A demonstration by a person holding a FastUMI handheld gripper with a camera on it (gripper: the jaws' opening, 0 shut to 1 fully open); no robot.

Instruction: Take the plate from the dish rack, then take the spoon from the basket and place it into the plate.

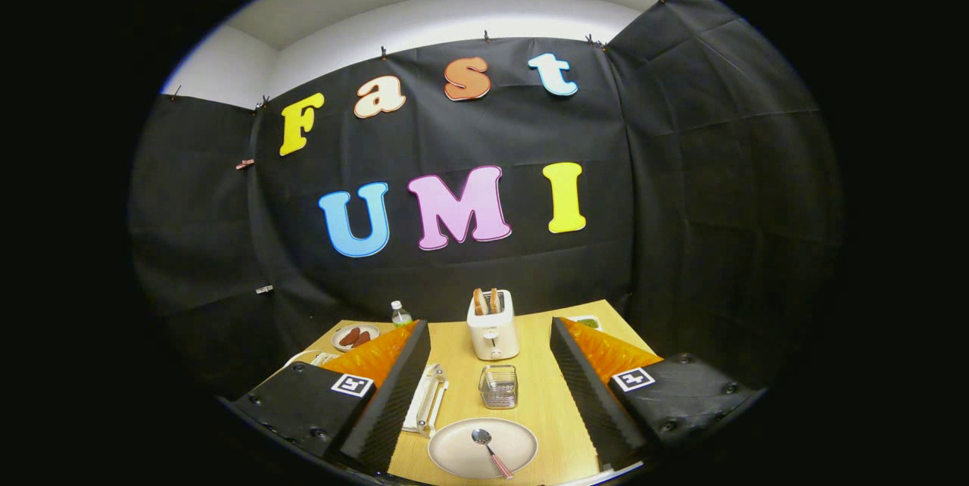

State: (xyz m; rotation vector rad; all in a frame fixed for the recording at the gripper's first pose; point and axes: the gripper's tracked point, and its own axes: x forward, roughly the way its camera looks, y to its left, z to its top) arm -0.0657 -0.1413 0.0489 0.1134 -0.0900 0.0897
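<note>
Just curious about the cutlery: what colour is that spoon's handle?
Pinkish-red, with a silvery bowl; the spoon lies in the plate, seen in the gripper view.

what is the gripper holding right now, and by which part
Nothing. The gripper is open, its fingers spread wide with nothing clamped. The spoon already lies in the plate between them, untouched, with the basket just beyond.

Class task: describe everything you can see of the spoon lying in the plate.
The small metal spoon with a reddish striped handle lies flat inside the round pale plate on the wooden table. Its shiny bowl points toward the clear mesh basket beyond; its handle angles back toward the plate's near rim. Only the plate touches it. The tongs stand wide open, either side, gripping nothing.
</note>
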